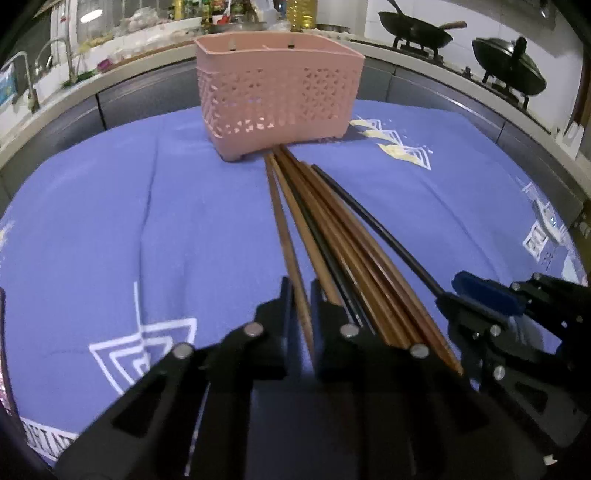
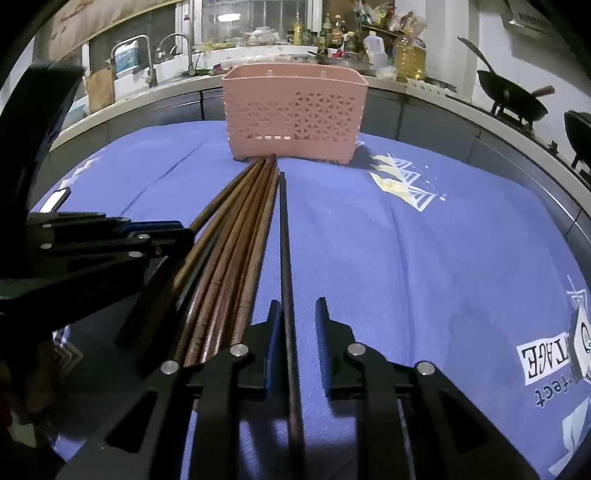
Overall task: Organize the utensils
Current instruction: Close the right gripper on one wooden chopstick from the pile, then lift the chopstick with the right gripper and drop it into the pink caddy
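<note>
A pink perforated basket (image 1: 277, 92) (image 2: 295, 110) stands upright at the far side of the blue cloth. Several brown and black chopsticks (image 1: 343, 236) (image 2: 236, 229) lie in a fan, tips at the basket's foot. My left gripper (image 1: 301, 295) is shut on the leftmost brown chopstick (image 1: 282, 221) near its thick end. My right gripper (image 2: 297, 314) straddles the separate black chopstick (image 2: 283, 229). That stick rests against the left finger, with a gap to the right finger. Each gripper also shows in the other view: the right gripper (image 1: 448, 291) and the left gripper (image 2: 177, 236).
The blue cloth (image 1: 110, 221) (image 2: 424, 258) with white prints covers the table. Behind it runs a kitchen counter with sink taps (image 2: 147, 55), bottles (image 2: 406, 51) and black woks on a stove (image 1: 417, 29) (image 2: 513, 96).
</note>
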